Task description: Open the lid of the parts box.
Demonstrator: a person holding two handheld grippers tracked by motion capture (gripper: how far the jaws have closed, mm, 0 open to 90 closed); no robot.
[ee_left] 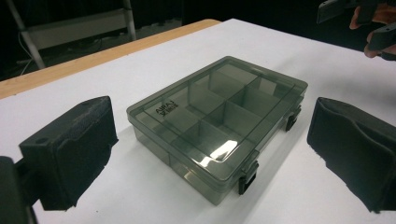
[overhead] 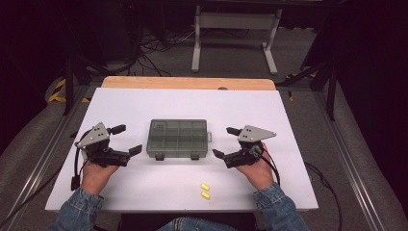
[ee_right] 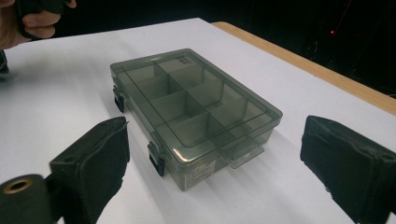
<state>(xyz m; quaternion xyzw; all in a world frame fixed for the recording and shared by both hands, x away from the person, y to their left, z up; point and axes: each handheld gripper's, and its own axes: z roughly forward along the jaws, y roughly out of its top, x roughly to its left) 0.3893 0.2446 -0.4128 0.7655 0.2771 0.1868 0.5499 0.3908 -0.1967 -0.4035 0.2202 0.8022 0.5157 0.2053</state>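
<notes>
A closed, smoky-grey clear plastic compartment box (overhead: 177,139) sits mid-surface on the white table (overhead: 144,187), flanked by the left gripper (overhead: 127,140) and right gripper (overhead: 225,142), both gaping wide and holding nothing.

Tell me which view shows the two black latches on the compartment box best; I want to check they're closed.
The left gripper view: the near latch faces the camera up close and sits flat against the box. The right gripper view shows both latches side-on along the box's left wall. The high view shows them as small dark tabs on the near edge.
</notes>
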